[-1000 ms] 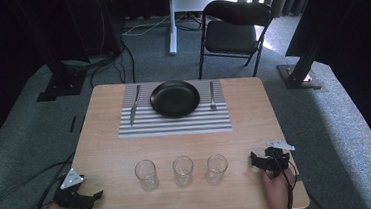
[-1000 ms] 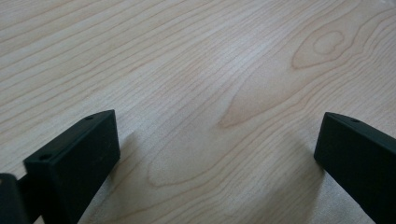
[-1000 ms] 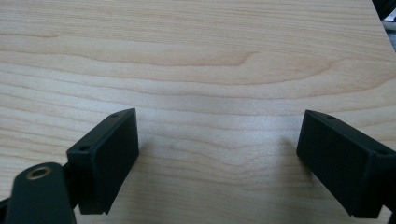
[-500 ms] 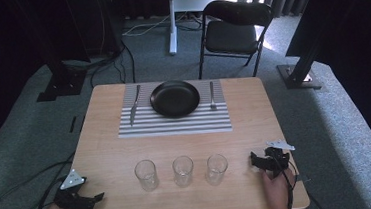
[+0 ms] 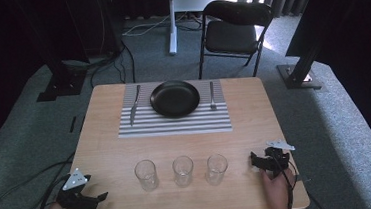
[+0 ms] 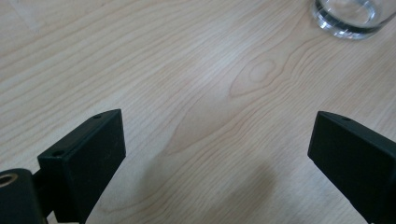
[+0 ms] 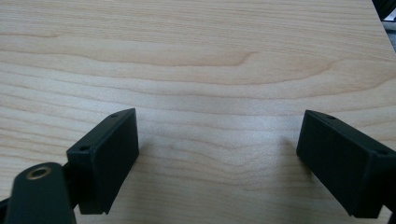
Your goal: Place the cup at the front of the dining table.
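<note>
Now, step in hand: both claws rest apart at the near edge of the bench [image 5: 106,141]; as I judge it, the work is a reach for one of the three drinking glasses.
Left claw [image 5: 99,197]: at the near left corner, jaws spread with nothing between them — they have just been closing a little, yet a broad gap remains over bare wood in the left gripper view [image 6: 215,154].
Right claw [image 5: 253,160]: near the right edge, jaws spread wide and empty, bare wood between them in the right gripper view [image 7: 217,158].
Glasses: upright in a row along the near side — left glass [image 5: 146,175], middle glass [image 5: 183,170], right glass [image 5: 217,168]; the left one's base shows at the top of the left gripper view [image 6: 350,16].
Place setting: black plate [image 5: 175,98] on a striped placemat [image 5: 175,125], knife [image 5: 134,105] to its left, fork [image 5: 212,95] to its right, well apart from the glasses.
Doing it well: keep the jaws wide, come in level at mid-height, centre the glass between the pads, and close gently — clear glass slips and tips easily, and neighbours stand near.
</note>
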### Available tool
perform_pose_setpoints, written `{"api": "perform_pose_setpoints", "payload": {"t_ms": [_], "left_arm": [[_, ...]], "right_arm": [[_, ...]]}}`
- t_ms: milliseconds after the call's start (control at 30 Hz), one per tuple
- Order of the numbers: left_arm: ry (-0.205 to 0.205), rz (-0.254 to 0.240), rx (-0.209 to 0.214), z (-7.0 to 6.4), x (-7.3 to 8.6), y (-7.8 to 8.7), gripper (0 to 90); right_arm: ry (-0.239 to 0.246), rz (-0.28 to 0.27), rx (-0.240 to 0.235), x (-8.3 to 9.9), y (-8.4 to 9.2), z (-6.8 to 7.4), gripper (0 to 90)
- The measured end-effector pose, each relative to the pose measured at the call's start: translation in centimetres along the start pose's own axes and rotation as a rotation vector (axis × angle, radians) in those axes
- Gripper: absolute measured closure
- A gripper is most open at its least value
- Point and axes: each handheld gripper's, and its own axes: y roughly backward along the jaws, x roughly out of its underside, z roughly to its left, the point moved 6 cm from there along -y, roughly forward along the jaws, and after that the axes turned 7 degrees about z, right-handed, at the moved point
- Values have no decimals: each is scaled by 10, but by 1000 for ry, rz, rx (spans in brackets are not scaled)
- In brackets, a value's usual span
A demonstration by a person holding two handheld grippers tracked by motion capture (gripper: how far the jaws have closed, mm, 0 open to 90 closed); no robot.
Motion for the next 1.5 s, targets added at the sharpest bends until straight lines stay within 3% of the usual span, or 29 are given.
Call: {"api": "perform_pose_setpoints", "payload": {"t_ms": [267, 600, 867, 900, 1500], "left_arm": [[-12, -43, 27, -7, -13, 10, 45], [-72, -89, 57, -20, -36, 25, 45], [-95, -90, 90, -29, -47, 25, 45], [-99, -96, 109, -33, -51, 25, 45], [-213, -117, 193, -64, -97, 24, 45]], "right_arm": [[0, 0, 0, 0, 0, 0, 123], [0, 0, 0, 0, 0, 0, 123], [1, 1, 0, 0, 0, 0, 123], [0, 1, 0, 0, 0, 0, 123], [1, 0, 0, 0, 0, 0, 123]]}}
